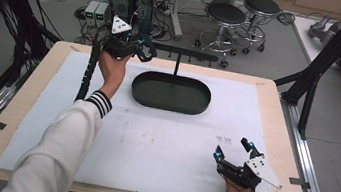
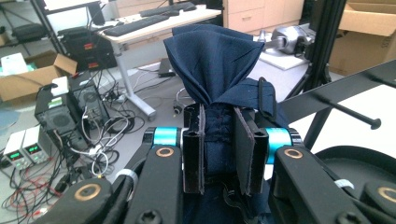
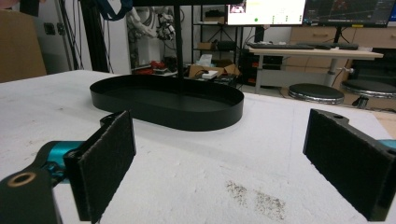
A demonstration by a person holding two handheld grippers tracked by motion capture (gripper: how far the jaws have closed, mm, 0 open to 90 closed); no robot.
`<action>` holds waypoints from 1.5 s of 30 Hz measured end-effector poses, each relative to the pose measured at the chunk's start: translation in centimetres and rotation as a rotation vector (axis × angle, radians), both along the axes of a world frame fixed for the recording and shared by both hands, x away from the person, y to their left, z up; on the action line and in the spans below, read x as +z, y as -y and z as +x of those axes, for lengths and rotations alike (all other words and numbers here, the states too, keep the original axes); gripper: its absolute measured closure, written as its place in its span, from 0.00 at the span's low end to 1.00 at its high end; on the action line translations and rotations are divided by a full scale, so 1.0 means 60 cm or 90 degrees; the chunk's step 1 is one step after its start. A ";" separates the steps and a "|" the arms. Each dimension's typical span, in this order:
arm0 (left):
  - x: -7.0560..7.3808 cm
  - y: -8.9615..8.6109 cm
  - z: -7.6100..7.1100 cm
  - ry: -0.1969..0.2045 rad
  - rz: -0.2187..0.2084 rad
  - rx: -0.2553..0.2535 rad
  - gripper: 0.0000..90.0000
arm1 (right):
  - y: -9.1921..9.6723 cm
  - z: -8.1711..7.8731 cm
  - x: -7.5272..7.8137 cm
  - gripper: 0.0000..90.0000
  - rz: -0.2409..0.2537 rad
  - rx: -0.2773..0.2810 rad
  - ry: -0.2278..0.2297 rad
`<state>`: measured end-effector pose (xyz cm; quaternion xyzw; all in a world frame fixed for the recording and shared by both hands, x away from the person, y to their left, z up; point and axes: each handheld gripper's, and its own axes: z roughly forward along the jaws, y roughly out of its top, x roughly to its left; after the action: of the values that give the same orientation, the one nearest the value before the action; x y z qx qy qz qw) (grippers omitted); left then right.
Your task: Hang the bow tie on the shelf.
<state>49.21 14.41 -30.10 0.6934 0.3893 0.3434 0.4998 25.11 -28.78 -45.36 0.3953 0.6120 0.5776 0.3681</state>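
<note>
Navy cloth [image 2: 215, 70], bunched and creased, sits pinched in your left claw [image 2: 219, 149]; your right claw [image 3: 233, 168] rests spread on the surface [image 3: 196, 163].

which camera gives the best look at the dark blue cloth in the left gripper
The left gripper view: the bunched dark blue cloth fans out above the closed jaws of the left gripper, folds clear. The high view shows the left gripper from afar, the cloth indistinct.

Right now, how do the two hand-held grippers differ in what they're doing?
The left gripper is shut on a dark blue cloth, while the right gripper is open and holds nothing. The left gripper is raised at the table's far side beside the black rack's bar; the right gripper sits low near the white mat's near right corner. Both have black jaws with teal joints.
</note>
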 end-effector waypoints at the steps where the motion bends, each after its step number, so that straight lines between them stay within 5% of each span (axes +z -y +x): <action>1: -0.002 -0.002 0.000 -0.003 0.002 0.004 0.83 | 0.000 0.000 0.000 0.09 0.000 0.000 0.000; 19: -0.048 -0.025 0.006 -0.056 -0.013 0.020 0.80 | 0.000 0.000 0.000 0.09 0.001 -0.001 0.000; 25: -0.064 -0.038 0.004 -0.081 -0.065 0.010 0.79 | 0.000 0.000 0.000 0.09 0.001 -0.001 0.000; 29: -0.074 -0.044 0.001 -0.088 -0.069 0.006 0.77 | 0.000 0.000 0.000 0.09 0.000 -0.001 0.001; 38: -0.082 -0.074 -0.018 -0.085 -0.095 -0.011 0.60 | 0.001 0.000 0.000 0.09 0.001 0.000 0.004; 45: -0.076 -0.094 -0.043 -0.045 -0.097 -0.059 0.39 | 0.002 -0.002 0.000 0.09 0.002 0.003 0.008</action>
<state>46.66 20.06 -34.67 0.6822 0.3993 0.2646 0.5525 25.01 -28.88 -45.39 0.3906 0.6100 0.5817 0.3701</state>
